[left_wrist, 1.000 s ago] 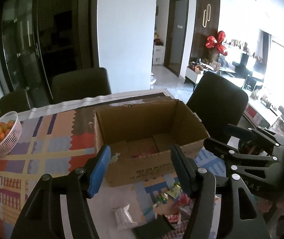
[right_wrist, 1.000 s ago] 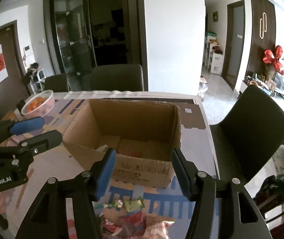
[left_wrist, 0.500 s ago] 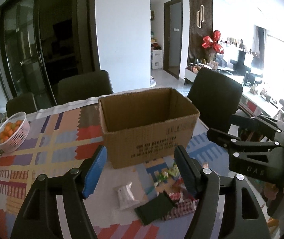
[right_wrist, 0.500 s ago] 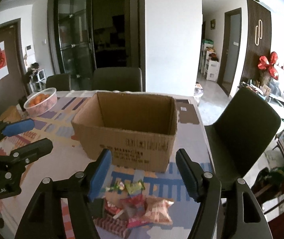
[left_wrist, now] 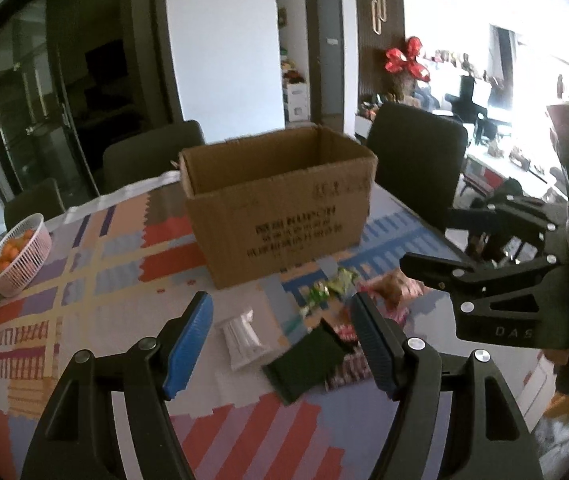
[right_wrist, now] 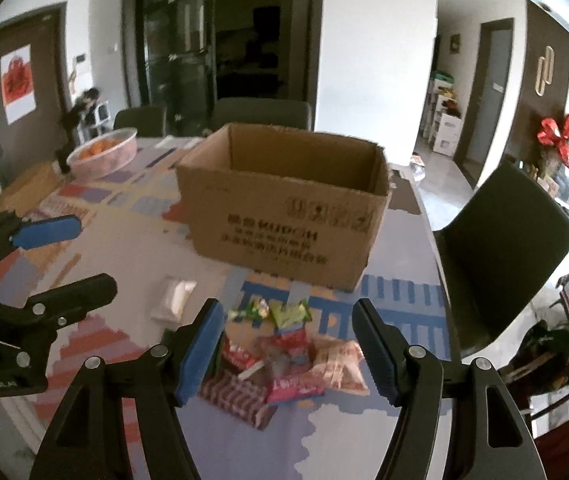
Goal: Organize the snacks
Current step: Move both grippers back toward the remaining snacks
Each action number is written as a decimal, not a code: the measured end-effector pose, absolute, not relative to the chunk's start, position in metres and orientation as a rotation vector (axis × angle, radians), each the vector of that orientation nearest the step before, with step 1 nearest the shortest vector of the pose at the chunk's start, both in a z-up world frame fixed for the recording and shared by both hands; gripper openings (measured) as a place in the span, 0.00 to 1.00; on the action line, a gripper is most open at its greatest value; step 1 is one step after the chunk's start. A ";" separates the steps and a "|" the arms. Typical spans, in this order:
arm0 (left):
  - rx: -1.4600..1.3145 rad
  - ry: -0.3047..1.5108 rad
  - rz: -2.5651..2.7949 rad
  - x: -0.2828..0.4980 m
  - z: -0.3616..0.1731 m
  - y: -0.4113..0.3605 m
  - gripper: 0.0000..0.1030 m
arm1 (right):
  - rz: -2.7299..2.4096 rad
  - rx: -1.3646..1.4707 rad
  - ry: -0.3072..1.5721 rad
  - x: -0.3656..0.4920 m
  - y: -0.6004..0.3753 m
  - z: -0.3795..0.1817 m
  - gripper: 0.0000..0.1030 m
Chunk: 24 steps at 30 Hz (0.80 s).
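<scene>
While both hand-held grippers hover spread and empty, snacks lie before the box.
Left hand-held gripper (left_wrist: pixel 282 338) and right hand-held gripper (right_wrist: pixel 288 342) hang above the snack pile (right_wrist: pixel 284 356) on the worktop (left_wrist: pixel 104 264), just beside the open cardboard box (right_wrist: pixel 284 208).

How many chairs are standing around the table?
3 in view: one black chair at the table's right side near the cardboard box, and two at the far side, one behind the box and one further left. More may be hidden.

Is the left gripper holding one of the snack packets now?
No, the left gripper is open with nothing between its fingers, and the white packet lies on the table beyond it.
</scene>
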<state>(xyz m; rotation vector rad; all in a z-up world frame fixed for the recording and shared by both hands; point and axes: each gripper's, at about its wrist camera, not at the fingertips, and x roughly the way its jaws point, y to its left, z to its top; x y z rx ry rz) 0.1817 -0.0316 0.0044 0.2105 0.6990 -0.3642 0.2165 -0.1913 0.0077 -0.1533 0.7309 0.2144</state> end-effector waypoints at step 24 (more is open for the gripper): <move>0.312 0.941 -0.539 0.213 -0.087 -0.043 0.68 | 0.391 -0.391 1.004 0.243 -0.158 -0.076 0.64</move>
